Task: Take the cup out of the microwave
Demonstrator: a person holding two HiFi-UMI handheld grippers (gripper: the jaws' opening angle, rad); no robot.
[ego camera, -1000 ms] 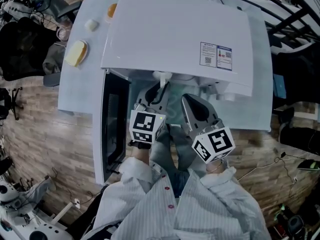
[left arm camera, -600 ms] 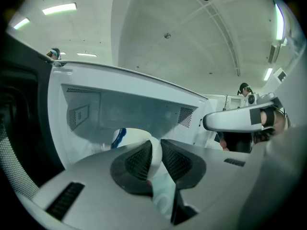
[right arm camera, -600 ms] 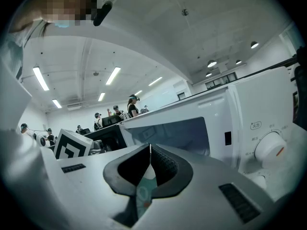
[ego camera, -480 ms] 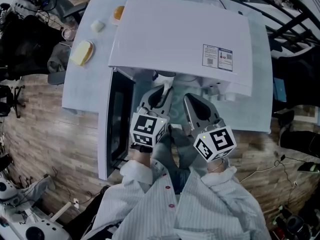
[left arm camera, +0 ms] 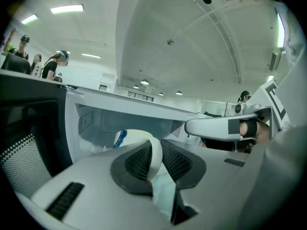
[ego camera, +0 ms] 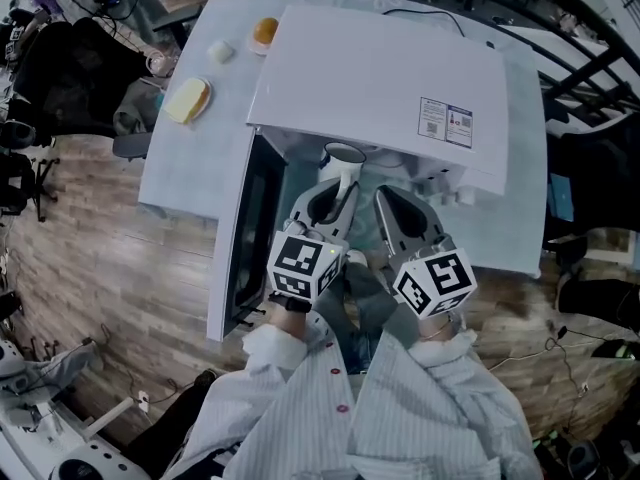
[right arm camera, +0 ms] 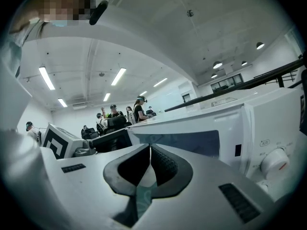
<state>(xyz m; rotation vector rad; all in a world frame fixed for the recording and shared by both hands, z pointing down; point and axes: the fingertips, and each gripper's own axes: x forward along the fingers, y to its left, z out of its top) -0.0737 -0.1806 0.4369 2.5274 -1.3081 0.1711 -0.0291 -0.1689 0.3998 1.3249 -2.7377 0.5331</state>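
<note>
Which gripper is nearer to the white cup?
Left. The left gripper grips the cup by its rim; the right gripper, shut and empty, sits to its right, not touching.

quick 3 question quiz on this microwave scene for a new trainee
1. True or false: the microwave door is shut.
2. Which gripper grips the cup? A) left gripper B) right gripper
3. Fill in: the right gripper's jaws are ____, with nothing between them.
Key: 1 false; 2 A; 3 together.
</note>
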